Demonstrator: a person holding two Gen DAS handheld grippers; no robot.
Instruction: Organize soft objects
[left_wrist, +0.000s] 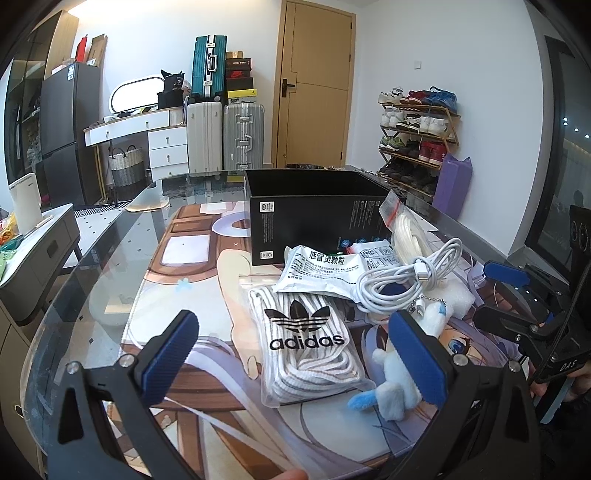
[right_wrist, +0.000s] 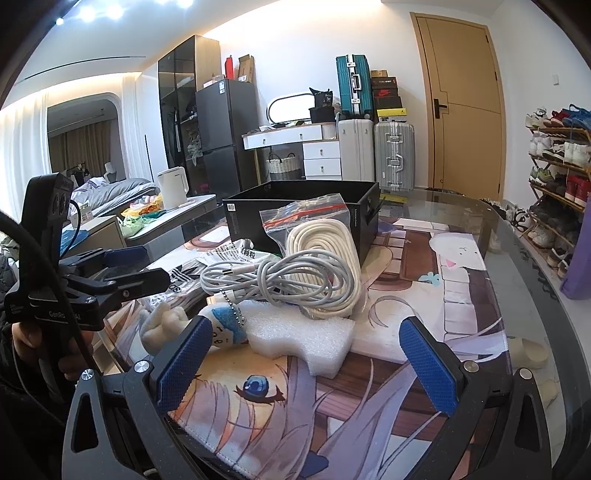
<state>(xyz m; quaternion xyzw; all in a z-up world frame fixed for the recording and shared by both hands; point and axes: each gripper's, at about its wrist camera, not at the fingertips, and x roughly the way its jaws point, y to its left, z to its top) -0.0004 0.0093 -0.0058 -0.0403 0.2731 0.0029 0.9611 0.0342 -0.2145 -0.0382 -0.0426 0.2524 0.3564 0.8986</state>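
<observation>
A white foam block (right_wrist: 299, 341), plush keychain (left_wrist: 400, 384), coiled white cable (left_wrist: 402, 280) and bagged Adidas laces (left_wrist: 306, 339) lie clustered on the surface (left_wrist: 110, 258) before a black box (left_wrist: 314, 206). The left gripper (left_wrist: 295, 363) and right gripper (right_wrist: 306, 363) both hover there, jaws spread wide, holding nothing.

Open tongs (left_wrist: 295, 354) (left) — socks bag (left_wrist: 306, 343), plush (left_wrist: 397, 384)
</observation>
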